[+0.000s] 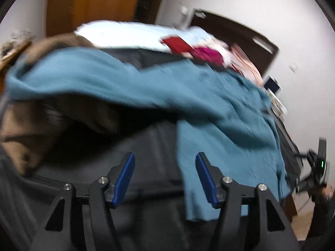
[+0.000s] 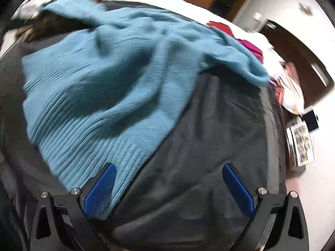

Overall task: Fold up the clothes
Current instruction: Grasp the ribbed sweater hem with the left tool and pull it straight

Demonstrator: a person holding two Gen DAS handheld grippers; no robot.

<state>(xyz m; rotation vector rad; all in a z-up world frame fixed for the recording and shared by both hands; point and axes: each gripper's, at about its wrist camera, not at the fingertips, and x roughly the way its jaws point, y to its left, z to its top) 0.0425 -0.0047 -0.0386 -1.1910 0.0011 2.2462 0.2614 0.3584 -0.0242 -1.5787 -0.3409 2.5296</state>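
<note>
A teal knit sweater (image 1: pixel 146 90) lies rumpled on a dark grey cover (image 1: pixel 146 146) over a bed. My left gripper (image 1: pixel 165 161) is open, its blue pads low over the cover, with a hanging part of the sweater just by the right pad. In the right wrist view the sweater (image 2: pixel 100 79) spreads across the left and middle, ribbed hem nearest. My right gripper (image 2: pixel 169 173) is open, its left pad (image 2: pixel 100 190) at the hem's edge and its right pad over bare cover (image 2: pixel 209 146). The right gripper also shows at the far right of the left wrist view (image 1: pixel 318 167).
A brown garment (image 1: pixel 41 115) lies left of the sweater. Red and magenta clothes (image 1: pixel 188 46) lie on a white sheet (image 1: pixel 125 33) behind. A dark headboard (image 1: pixel 240 33) stands against the wall. Photos and a small box (image 2: pixel 301 138) sit at the right bedside. A wooden wardrobe (image 1: pixel 94 4) stands behind.
</note>
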